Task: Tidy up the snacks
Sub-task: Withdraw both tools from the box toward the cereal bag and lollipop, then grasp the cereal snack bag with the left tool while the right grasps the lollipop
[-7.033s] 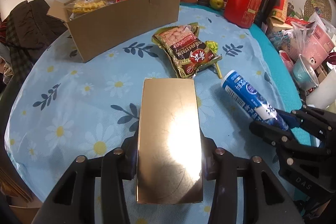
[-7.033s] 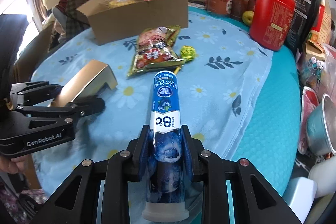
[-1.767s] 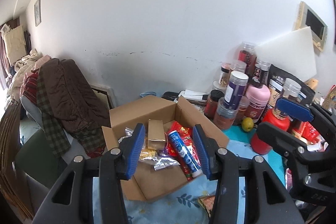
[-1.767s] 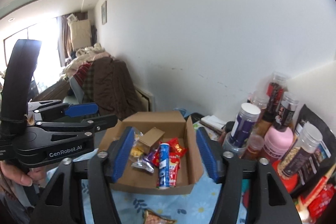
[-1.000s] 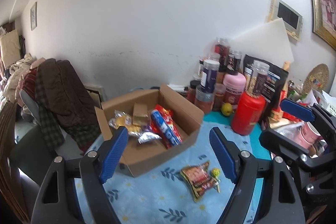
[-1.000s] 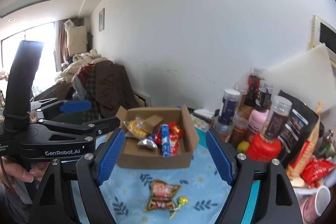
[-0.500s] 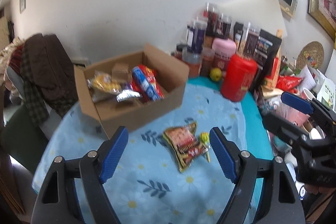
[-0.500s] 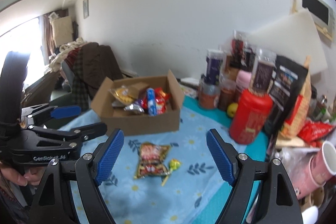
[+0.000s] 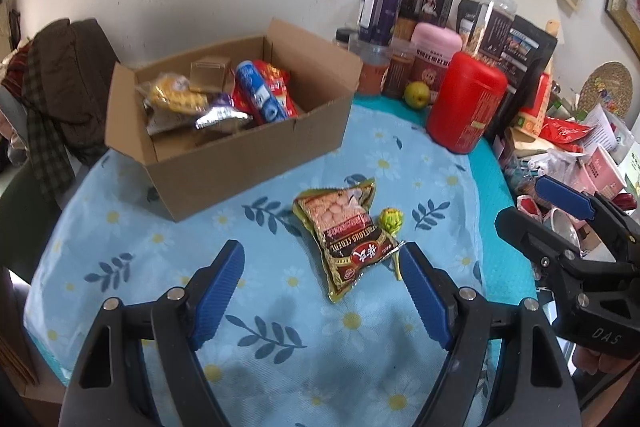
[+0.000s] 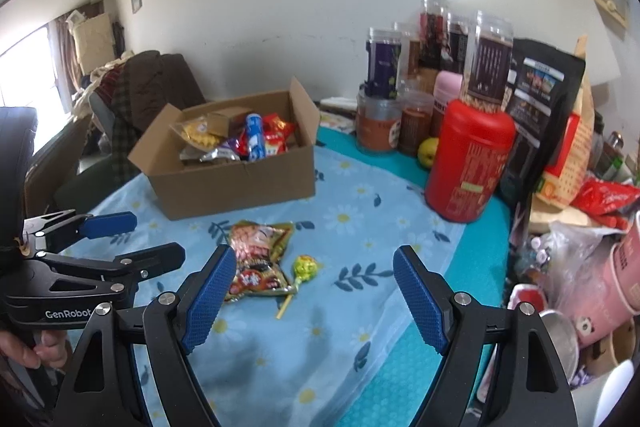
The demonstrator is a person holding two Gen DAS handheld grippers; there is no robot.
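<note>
The gold-and-red foil snack packet (image 9: 348, 233) lies flat at frame centre on the blue daisy-print tablecloth (image 9: 120, 227), below the open brown cardboard box (image 9: 248, 151). It is probably light, crinkly and slippery: grip across its body. Left gripper (image 9: 322, 291) and right gripper (image 10: 310, 297) stand wide, empty.
</note>
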